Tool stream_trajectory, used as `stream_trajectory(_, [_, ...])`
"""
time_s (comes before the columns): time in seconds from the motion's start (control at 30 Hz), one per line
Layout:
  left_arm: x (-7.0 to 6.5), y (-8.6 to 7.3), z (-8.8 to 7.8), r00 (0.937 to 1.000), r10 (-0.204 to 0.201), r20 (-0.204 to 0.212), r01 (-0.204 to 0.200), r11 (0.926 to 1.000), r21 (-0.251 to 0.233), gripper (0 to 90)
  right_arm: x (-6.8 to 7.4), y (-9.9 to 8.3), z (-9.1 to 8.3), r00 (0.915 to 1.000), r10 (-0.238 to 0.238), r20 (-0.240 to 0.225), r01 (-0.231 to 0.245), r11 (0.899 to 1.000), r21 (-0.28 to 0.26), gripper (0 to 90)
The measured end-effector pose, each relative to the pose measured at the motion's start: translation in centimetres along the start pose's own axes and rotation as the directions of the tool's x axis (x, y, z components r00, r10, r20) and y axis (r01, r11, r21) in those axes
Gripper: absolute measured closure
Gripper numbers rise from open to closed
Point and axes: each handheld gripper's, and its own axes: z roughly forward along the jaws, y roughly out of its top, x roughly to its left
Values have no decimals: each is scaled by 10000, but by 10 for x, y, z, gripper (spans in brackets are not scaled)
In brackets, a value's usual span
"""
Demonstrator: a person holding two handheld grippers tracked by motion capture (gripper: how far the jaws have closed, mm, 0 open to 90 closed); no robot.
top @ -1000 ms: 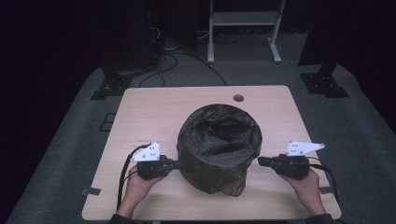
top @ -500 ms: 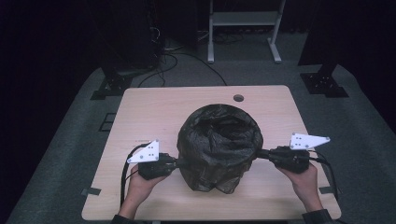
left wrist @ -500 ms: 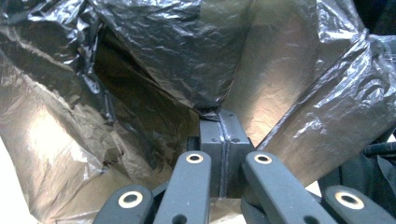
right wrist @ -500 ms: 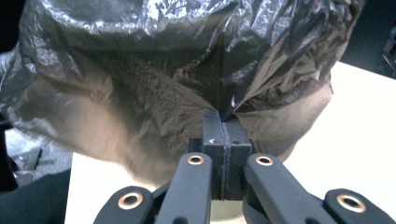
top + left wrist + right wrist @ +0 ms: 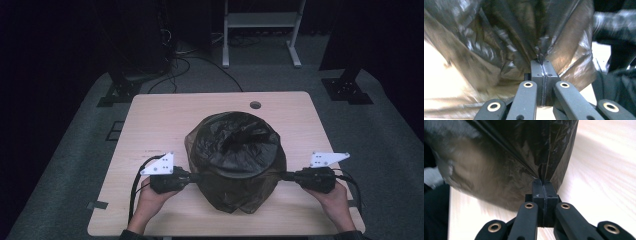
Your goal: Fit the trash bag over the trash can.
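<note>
bag: black plastic bag [image 5: 235, 160] sits on the table [image 5: 150, 120], near-centre, pulled over a round bin-like shape; top film crumpled and sagging.
left tongs: left tongs [image 5: 194, 176] at the bag's left side, jaws pressed together on a pinch of the film.
right tongs: right tongs [image 5: 284, 175] at the bag's right side, jaws have just been closing and now clamp a fold of the film.
hands: left hand [image 5: 150, 192] and right hand [image 5: 332, 195] come in from the near edge, one on each tool.
high view extra: shows both tools at once, level with each other on opposite sides of the bag; cable hole [image 5: 255, 105] in the far part of the table; metal stand [image 5: 260, 30] on the floor beyond.
left gripper view extra: close-up of the left tongs [image 5: 543, 65], film bunched into a ridge rising from the closed jaws; bag [image 5: 506, 37] looks brownish, see-through and shiny here; far right blurred.
right gripper view extra: right tongs [image 5: 543, 183] shut on a taut pleat; bag [image 5: 506, 155] wall stretched into creases fanning from the pinch; pale wood grain of the table [image 5: 604, 170] beside it.
</note>
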Motion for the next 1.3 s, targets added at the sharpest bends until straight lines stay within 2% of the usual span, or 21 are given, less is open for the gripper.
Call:
stream_trajectory(0.03, [1, -5, 2, 10000, -25, -70, 27, 9996, 297, 896, 0, -1, 2, 10000, -23, 26, 23, 9999, 100, 900])
stream_trajectory(0.1, [2, -6, 1, 10000, -64, -74, 65, 9997, 216, 873, 0, -1, 3, 10000, -47, 18, 47, 9999, 101, 900])
stream_trajectory(0.17, [3, -4, -6, 9995, -190, -244, 183, 9995, -248, 770, 1, 2, -1, 9999, -93, 73, 96, 9989, -462, 686])
stream_trajectory(0.2, [3, -4, -6, 9995, -190, -244, 183, 9995, -248, 737, 1, 2, -1, 9999, -93, 73, 96, 9989, -462, 686])
stream_trajectory(0.23, [2, 0, -14, 9994, -195, -292, 174, 9974, -696, 699, 0, 6, -6, 9998, 162, 68, -155, 9957, -916, 522])
stream_trajectory(0.3, [1, 5, -21, 9993, -178, -321, 145, 9948, -1009, 627, 1, 11, -11, 9996, 136, 238, -105, 9921, -1251, 396])
stream_trajectory(0.33, [1, 5, -21, 9993, -178, -321, 145, 9948, -1009, 582, 1, 11, -11, 9996, 136, 238, -105, 9921, -1251, 396])
stream_trajectory(0.37, [1, 10, -29, 9993, -228, -296, 187, 9911, -1319, 547, 1, 16, -16, 9997, 217, 147, -191, 9868, -1607, 295])
stream_trajectory(0.4, [1, 10, -29, 9993, -228, -296, 187, 9911, -1319, 511, 2, 20, -18, 9999, 149, 60, -137, 9842, -1765, 256])
stream_trajectory(0.5, [0, 22, -41, 9987, -478, -187, 434, 9812, -1881, 423, 5, 31, -19, 9999, -68, -114, 44, 9800, -1989, 126])
stream_trajectory(0.57, [0, 25, -44, 9985, -517, -188, 471, 9805, -1910, 340, 5, 35, -19, 9998, -144, -147, 112, 9805, -1962, 122])
stream_trajectory(0.67, [-1, 36, -53, 9976, -667, -162, 612, 9715, -2290, 263, 8, 47, -17, 9980, -565, -290, 499, 9804, -1904, 105])
stream_trajectory(0.77, [0, 46, -55, 9962, -861, -166, 797, 9681, -2376, 178, 8, 54, -14, 9957, -844, -383, 755, 9781, -1940, 103])
stream_trajectory(0.9, [3, 58, -52, 9956, -899, -279, 817, 9725, -2180, 84, 8, 61, -9, 9914, -1188, -549, 1046, 9715, -2127, 103])
stream_trajectory(1.0, [7, 73, -46, 9949, -967, -292, 894, 9773, -1920, 16, 8, 64, -6, 9885, -1400, -567, 1256, 9704, -2062, 103])
stream_trajectory(1.03, [11, 84, -41, 9954, -925, -256, 868, 9812, -1727, 0, 8, 64, -5, 9874, -1477, -575, 1331, 9696, -2055, 103])
stream_trajectory(1.07, [11, 84, -41, 9954, -925, -256, 868, 9812, -1727, 0, 8, 65, -5, 9865, -1523, -595, 1372, 9688, -2063, 103])
stream_trajectory(1.17, [19, 107, -32, 9961, -827, -318, 773, 9865, -1447, 0, 8, 68, -2, 9836, -1676, -672, 1508, 9671, -2050, 103])
stream_trajectory(1.2, [19, 107, -32, 9961, -827, -318, 773, 9865, -1447, 0, 8, 69, -1, 9831, -1700, -679, 1531, 9669, -2041, 103])
stream_trajectory(1.23, [24, 118, -27, 9965, -747, -377, 694, 9894, -1272, 0, 8, 70, -1, 9824, -1733, -692, 1560, 9663, -2048, 103])
stream_trajectory(1.3, [27, 123, -25, 9966, -721, -386, 670, 9905, -1201, 0, 7, 70, 0, 9817, -1772, -700, 1592, 9647, -2097, 103])
